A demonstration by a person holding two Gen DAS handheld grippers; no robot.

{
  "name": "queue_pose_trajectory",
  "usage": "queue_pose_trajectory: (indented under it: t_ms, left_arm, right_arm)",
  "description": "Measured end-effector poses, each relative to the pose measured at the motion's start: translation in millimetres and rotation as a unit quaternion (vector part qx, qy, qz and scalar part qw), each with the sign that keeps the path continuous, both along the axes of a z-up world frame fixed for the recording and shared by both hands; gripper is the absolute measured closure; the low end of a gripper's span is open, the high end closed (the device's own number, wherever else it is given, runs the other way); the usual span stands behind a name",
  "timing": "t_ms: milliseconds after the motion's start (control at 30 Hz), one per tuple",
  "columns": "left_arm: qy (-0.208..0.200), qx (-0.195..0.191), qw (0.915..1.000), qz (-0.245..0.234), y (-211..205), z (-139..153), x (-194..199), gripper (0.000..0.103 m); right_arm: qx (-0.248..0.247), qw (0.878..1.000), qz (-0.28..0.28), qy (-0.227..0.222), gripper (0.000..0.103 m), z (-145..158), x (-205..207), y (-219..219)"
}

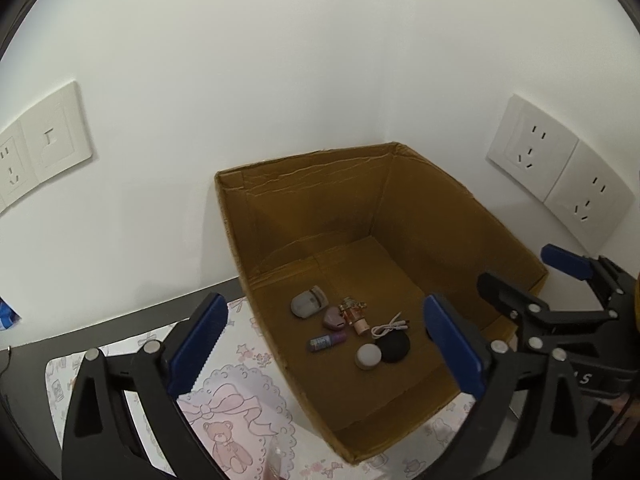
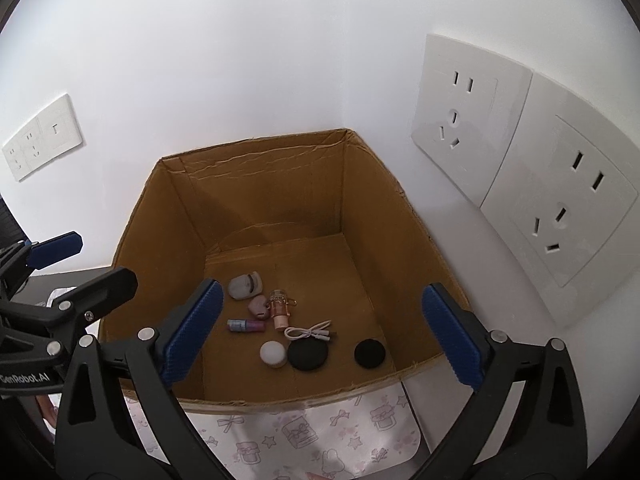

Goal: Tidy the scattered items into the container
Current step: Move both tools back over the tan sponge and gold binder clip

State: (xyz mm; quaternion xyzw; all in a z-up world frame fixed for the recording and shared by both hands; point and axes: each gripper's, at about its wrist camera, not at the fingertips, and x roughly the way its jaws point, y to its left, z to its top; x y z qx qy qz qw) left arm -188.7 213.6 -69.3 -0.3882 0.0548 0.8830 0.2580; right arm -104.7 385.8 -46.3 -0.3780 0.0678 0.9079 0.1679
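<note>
Box (image 2: pixel 372 208) in wall corner on mat (image 2: pixel 320 436), holding curler (image 2: pixel 245 285), bottle (image 2: pixel 279 310), cable (image 2: pixel 309 331), two black discs, maybe puffs. Left gripper (image 1: pixel 324 344) and right gripper (image 2: pixel 320 336) side by side above box rim, angled down, both spread wide, empty.

Even bright indoor light, soft shadows, sharp centre, fisheye bending, dark vignetted corners
</note>
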Motion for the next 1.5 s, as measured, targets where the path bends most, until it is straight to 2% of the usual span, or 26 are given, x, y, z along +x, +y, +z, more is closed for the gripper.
queue_pose_trajectory:
  t_ms: [400, 800, 1200, 1500]
  left_arm:
    - [0.01, 0.007, 0.9986, 0.052, -57.0, 14.3, 10.8, 0.005]
    - [0.014, -0.008, 0.9911, 0.132, -144.9, 22.5, 31.1, 0.005]
    - [0.006, -0.018, 0.9725, 0.232, -244.6, 22.3, 52.6, 0.005]
    - [-0.001, -0.03, 0.9523, 0.304, -317.6, 17.3, 66.6, 0.005]
  right_arm:
    - [0.011, 0.999, 0.031, -0.006, 0.002, 8.1, 0.8, -34.2]
    - [0.036, 0.994, 0.107, 0.01, 0.002, 15.6, -9.4, -110.3]
    - [0.046, 0.978, 0.199, 0.027, 0.002, 22.1, -22.4, -200.5]
    - [0.05, 0.959, 0.278, 0.021, 0.002, 12.4, -39.4, -277.9]
